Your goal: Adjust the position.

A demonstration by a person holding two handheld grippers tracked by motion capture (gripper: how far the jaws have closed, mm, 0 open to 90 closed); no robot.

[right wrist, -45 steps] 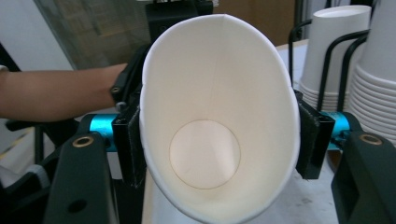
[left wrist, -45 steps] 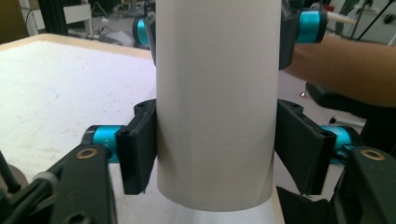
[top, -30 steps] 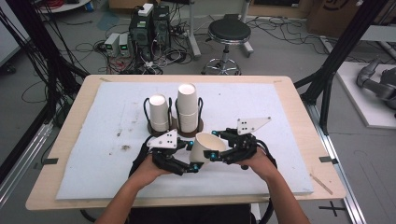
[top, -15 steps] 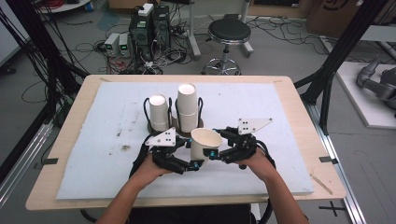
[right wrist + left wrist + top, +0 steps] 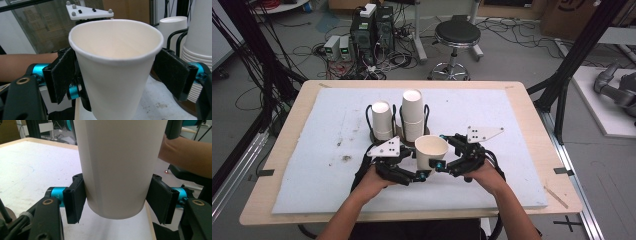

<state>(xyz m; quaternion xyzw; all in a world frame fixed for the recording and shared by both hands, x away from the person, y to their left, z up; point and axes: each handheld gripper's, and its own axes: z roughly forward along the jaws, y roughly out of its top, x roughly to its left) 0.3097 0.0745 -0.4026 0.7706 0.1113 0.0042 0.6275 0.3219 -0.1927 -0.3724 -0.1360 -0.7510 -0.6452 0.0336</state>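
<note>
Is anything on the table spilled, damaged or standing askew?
Nothing is spilled or broken. The paper cup is upright between both hand-held grippers. Small dark stains mark the white mat, and the two cup stacks stand straight.

I'm working in a lab or robotics test room. The wooden table [image 5: 532, 107] carries a white foam pad and stands on a bare concrete floor. Beyond the table's far edge sit computer towers [image 5: 374, 25] amid loose cables, with a black round stool [image 5: 457, 35] beside them. Black frame struts [image 5: 579, 50] rise off the table's right side, and a grey robot arm [image 5: 614, 90] lies past them.
</note>
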